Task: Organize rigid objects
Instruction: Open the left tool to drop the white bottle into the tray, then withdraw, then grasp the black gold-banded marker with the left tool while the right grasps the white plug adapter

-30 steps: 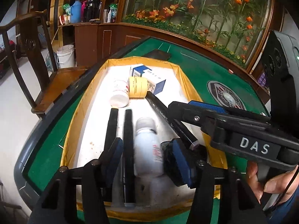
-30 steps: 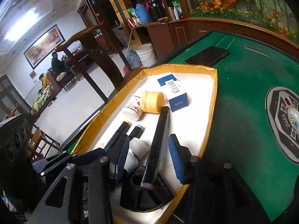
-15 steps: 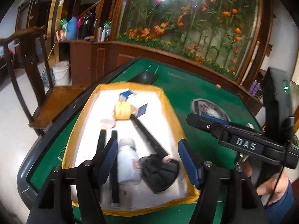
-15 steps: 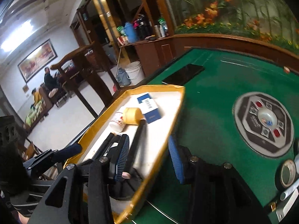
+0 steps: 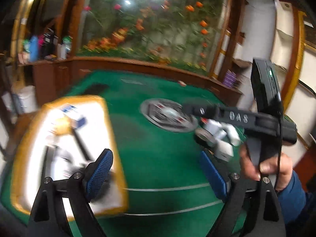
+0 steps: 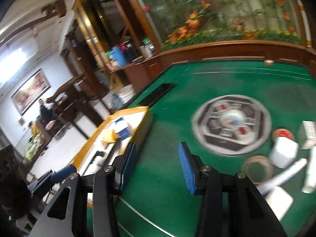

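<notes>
Yellow-rimmed white tray (image 5: pixel 116 158) at left on green felt table (image 5: pixel 158 154), holding blurred bottles and box. Loose white items (image 6: pixel 284 152) far right. Left gripper (image 5: pixel 156 171) just opened wide, empty. Right gripper (image 6: pixel 157 164) just widened slightly, part-open, empty.

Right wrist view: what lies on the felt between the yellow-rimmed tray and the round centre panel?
Nothing: bare green felt separates tray from panel; right wrist view.

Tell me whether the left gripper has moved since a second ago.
Yes. The left gripper, its jaws just opening and empty, swung right off the yellow tray over the green table.
</notes>
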The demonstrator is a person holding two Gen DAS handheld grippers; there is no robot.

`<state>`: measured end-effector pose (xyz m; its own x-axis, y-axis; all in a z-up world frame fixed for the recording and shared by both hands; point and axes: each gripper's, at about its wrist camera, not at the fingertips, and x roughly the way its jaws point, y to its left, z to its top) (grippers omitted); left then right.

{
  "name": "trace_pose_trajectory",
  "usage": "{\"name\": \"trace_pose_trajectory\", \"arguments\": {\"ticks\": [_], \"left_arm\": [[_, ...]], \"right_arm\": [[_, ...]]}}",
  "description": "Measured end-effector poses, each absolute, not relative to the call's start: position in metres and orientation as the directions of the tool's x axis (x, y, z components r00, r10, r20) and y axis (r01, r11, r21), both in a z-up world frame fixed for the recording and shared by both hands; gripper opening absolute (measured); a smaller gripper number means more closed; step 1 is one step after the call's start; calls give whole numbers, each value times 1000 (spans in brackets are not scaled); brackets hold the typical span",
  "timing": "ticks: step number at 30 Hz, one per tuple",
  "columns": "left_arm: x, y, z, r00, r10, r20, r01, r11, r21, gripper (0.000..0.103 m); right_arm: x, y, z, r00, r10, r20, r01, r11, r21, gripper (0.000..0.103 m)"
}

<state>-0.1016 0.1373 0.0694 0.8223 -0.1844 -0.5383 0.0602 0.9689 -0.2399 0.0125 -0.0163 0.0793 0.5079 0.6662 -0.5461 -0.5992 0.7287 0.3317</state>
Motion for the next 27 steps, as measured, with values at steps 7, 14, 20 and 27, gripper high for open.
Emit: {"name": "trace_pose_trajectory", "arguments": {"ticks": [7, 14, 20, 27], "left_arm": [[-80, 83, 37, 748, -268, -608, 182, 963, -200, 92], [-74, 89, 29, 711, -314, -629, 180, 946, -268, 92], [-76, 89, 26, 704, -321, -634, 181, 944, -277, 92], [-74, 88, 24, 695, -318, -644, 176, 945, -277, 92]], "right_arm": [[34, -89, 54, 612, 493, -618, -412, 866, 283, 49], [58, -139, 29, 623, 349, -700, -209, 937, 281, 54], [66, -135, 12, 563, 381, -734, -214, 924, 316, 55], [58, -120, 8, 500, 470, -727, -303, 882, 362, 58]]}}
